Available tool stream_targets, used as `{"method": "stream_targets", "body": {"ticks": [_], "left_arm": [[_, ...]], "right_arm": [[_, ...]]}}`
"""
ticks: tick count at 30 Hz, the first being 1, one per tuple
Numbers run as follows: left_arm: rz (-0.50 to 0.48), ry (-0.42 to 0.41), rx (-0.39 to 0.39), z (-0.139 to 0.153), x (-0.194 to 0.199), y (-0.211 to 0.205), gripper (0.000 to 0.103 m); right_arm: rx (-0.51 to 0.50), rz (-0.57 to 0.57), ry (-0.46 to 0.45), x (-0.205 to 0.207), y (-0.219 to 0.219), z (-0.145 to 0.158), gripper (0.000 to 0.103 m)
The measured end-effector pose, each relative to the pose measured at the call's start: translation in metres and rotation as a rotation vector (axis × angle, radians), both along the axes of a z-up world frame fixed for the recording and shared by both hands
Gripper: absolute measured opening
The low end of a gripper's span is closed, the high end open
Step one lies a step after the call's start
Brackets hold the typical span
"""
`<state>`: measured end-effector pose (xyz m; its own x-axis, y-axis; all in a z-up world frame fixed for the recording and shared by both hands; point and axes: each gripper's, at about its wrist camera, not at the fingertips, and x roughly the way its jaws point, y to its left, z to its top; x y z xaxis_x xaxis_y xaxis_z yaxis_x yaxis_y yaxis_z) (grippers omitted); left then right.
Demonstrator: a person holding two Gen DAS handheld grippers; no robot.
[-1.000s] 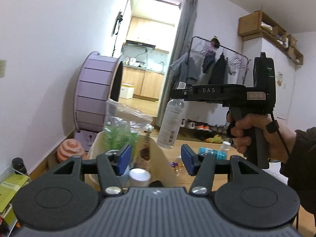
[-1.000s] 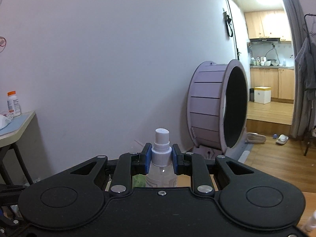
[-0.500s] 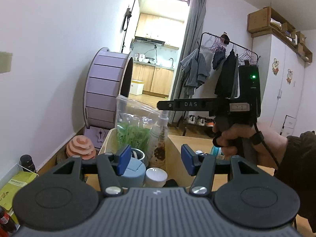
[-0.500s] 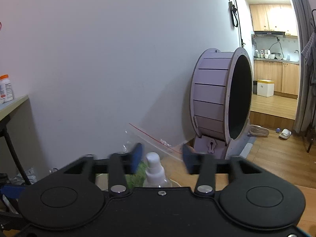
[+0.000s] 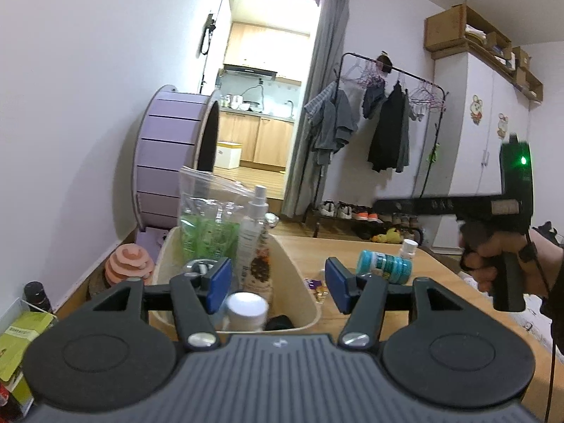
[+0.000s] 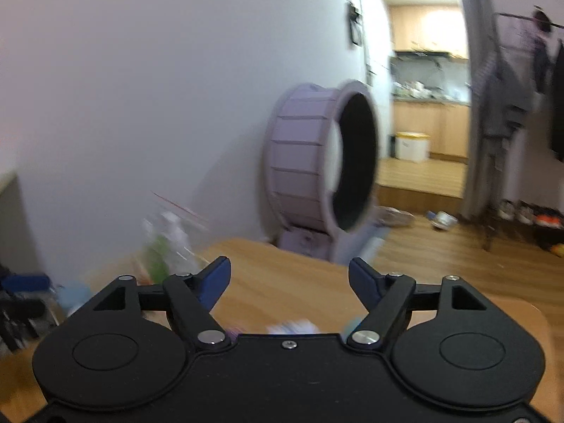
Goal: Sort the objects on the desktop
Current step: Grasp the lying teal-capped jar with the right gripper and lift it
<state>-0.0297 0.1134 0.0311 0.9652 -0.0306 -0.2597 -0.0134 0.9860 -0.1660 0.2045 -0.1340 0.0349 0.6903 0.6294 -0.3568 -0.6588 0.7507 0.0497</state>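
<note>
The spray bottle [image 5: 253, 232] stands upright inside the cream bin [image 5: 299, 282] near the left edge of the table [image 5: 352, 246], beside a clear plastic bag [image 5: 208, 218] of green things and a white-capped jar [image 5: 246, 308]. The right gripper [image 6: 289, 275] is empty, its blue pads spread wide apart over bare tabletop; its view is blurred, so it looks to be swinging. The left gripper [image 5: 276, 282] hangs just in front of the bin, its pads apart too and holding nothing. By my reading one item is stowed and the step in hand is going for the next. Left on the table, toward its far right side, are a teal-labelled container [image 5: 384, 266] lying on its side, a small white-capped bottle [image 5: 409, 248] just behind it, and some small wrapped bits [image 5: 317, 287] near the bin. The next move calls for bringing the right gripper down and round the teal container, pads either side of its body.
</note>
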Motion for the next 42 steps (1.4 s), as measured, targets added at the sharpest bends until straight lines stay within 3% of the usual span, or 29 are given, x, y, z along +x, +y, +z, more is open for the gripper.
{"method": "stream_targets", "body": {"ticks": [8, 14, 20, 24, 25, 26, 29, 35, 42], "left_arm": [[-0.091, 0.050, 0.002, -0.014, 0.010, -0.028, 0.061], [-0.138, 0.072, 0.025, -0.021, 0.017, -0.041, 0.061], [-0.158, 0.108, -0.021, -0.025, 0.025, -0.038, 0.061], [-0.166, 0.123, 0.005, -0.027, 0.026, -0.042, 0.061], [-0.167, 0.125, 0.006, -0.027, 0.027, -0.043, 0.061], [-0.167, 0.126, 0.006, -0.027, 0.028, -0.043, 0.061], [-0.166, 0.128, 0.000, -0.028, 0.028, -0.042, 0.061], [-0.169, 0.124, 0.001, -0.027, 0.027, -0.044, 0.062], [-0.179, 0.116, 0.004, -0.026, 0.026, -0.045, 0.062]], "right_arm": [[-0.125, -0.064, 0.055, 0.036, -0.035, -0.040, 0.075], [-0.144, 0.018, 0.056, 0.055, -0.035, -0.062, 0.075], [-0.166, 0.080, 0.059, 0.069, -0.029, -0.069, 0.076], [-0.173, 0.107, 0.090, 0.075, -0.027, -0.076, 0.077], [-0.180, 0.123, 0.107, 0.076, -0.026, -0.078, 0.074], [-0.183, 0.136, 0.114, 0.077, -0.025, -0.078, 0.063], [-0.161, 0.150, 0.135, 0.073, -0.025, -0.076, 0.048], [-0.094, 0.141, 0.094, 0.042, -0.043, -0.055, 0.048], [-0.087, 0.184, 0.045, -0.013, -0.046, -0.024, 0.043]]}}
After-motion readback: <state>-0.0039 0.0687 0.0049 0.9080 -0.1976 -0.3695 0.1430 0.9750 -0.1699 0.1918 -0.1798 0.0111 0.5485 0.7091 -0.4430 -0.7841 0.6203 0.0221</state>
